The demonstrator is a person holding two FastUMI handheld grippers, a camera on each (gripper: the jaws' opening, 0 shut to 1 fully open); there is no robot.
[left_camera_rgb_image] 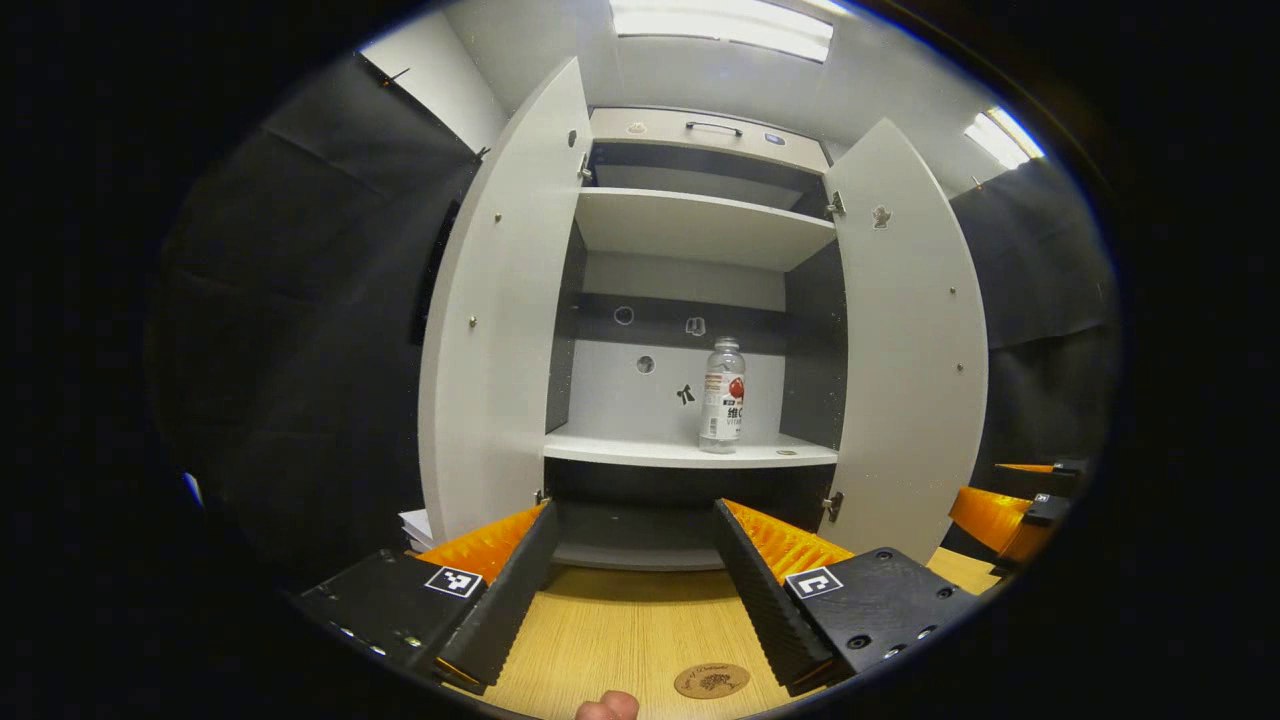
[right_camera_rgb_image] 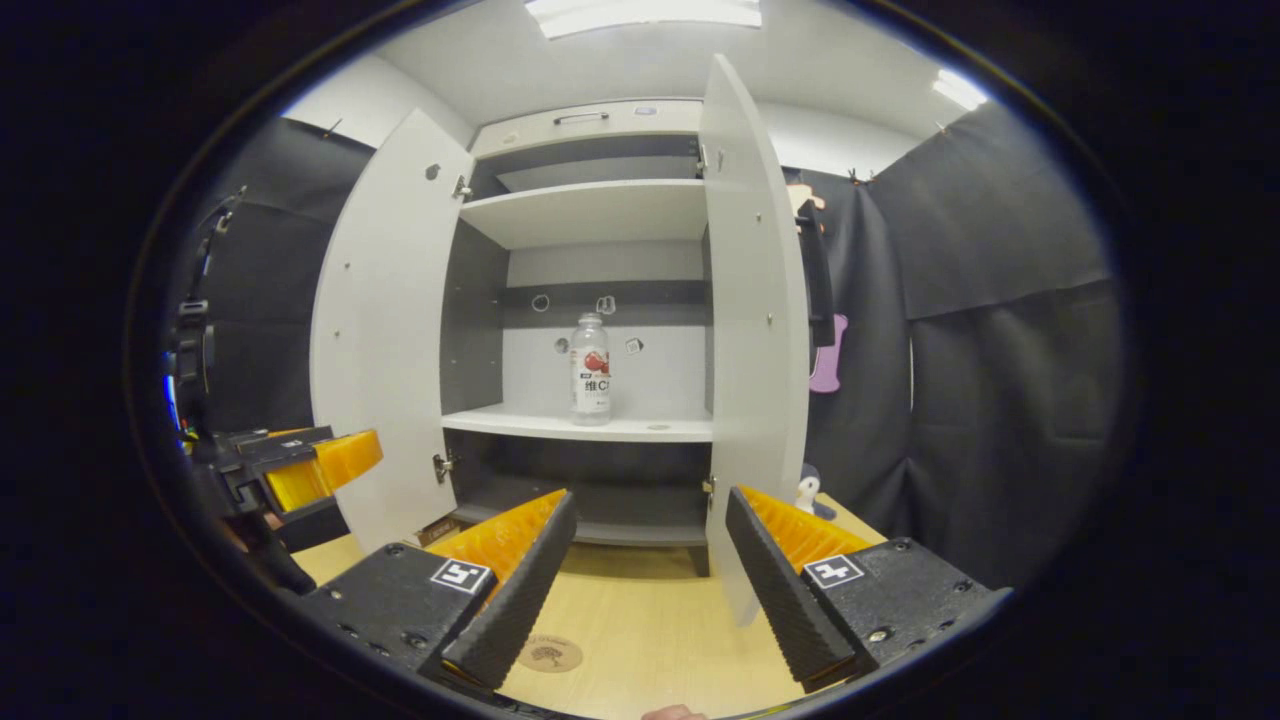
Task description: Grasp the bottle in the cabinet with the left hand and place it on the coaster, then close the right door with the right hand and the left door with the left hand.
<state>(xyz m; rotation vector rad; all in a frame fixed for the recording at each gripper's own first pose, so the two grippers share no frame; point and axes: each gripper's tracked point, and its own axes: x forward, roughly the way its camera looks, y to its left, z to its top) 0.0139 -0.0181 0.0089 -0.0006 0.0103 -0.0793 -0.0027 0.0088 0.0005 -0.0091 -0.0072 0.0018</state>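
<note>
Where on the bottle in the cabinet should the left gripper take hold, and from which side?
Grip the bottle around its labelled body, probably from the open front. It stands upright on the shelf with both doors swung wide; the left gripper is open and faces it.

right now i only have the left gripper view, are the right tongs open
Observer: Yes, the right tongs are open, jaws wide apart above the table, holding nothing.
Operator: anything behind the right door
Observer: A small penguin figure stands on the table just past the right door, on its outer side.
Operator: where's the coaster from that side
Observer: The coaster lies on the table by the right tongs' left finger, partly hidden by it.
</note>
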